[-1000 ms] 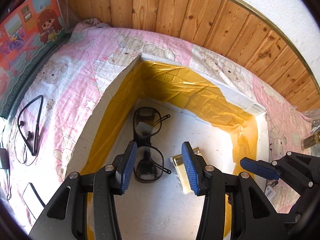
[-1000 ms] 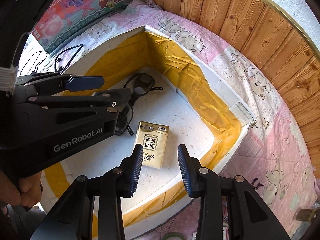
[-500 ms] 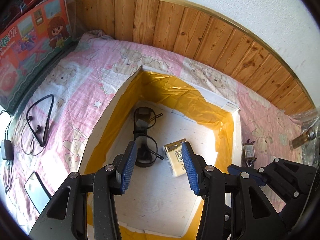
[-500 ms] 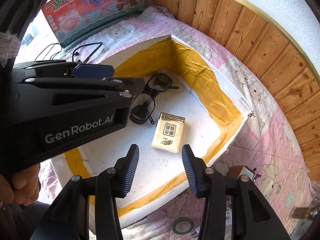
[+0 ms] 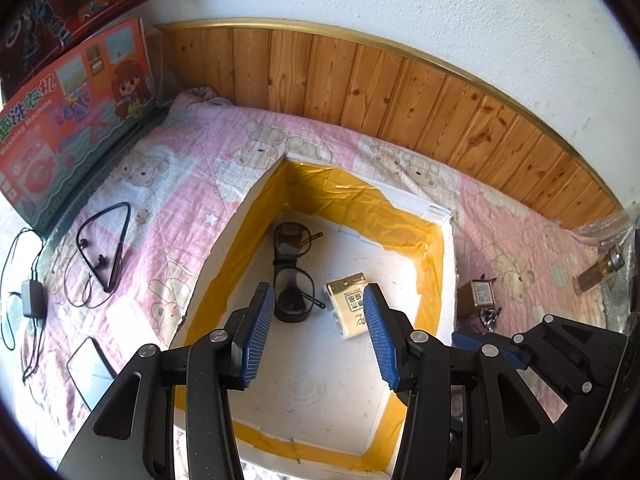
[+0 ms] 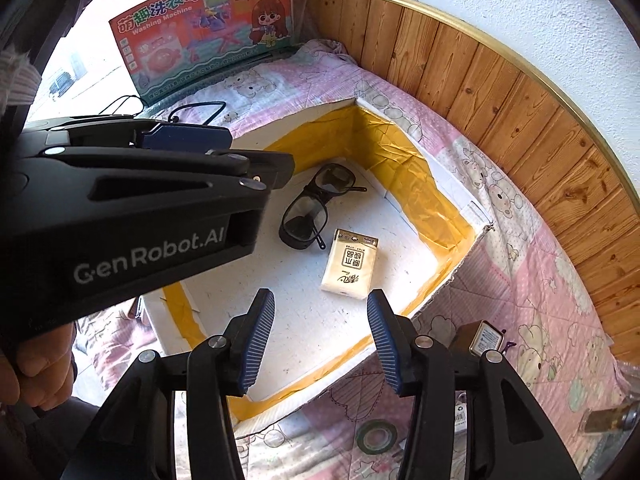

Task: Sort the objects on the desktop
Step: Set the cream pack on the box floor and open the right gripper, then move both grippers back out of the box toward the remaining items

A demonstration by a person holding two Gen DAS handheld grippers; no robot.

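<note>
- "GenRobot.AI" is showing on your left gripper (image 6: 192, 140) at the left of the right wrist view; the toy box (image 6: 208, 20) at the top is reading "Washing Machine".
- Since a second ago, you are pulling both grippers up and back from the tray (image 5: 448, 264), which is looking smaller.
- Your left gripper (image 5: 320, 332) and right gripper (image 6: 320, 340) are hanging with jaws apart, holding nothing.
- The tissue pack (image 6: 350, 264) and glasses (image 6: 316, 204) are lying in the tray, above your fingertips in frame.

A white foam box (image 5: 224, 240) lined with yellow tape holds black-framed glasses (image 5: 290, 276) and a cream tissue pack (image 6: 350, 266) with dark print, on a pink-and-white bear-patterned quilt (image 5: 180, 168) below orange-brown wood panelling (image 5: 400, 92); blue ribbed fingers (image 5: 256, 340) at bottom.
</note>
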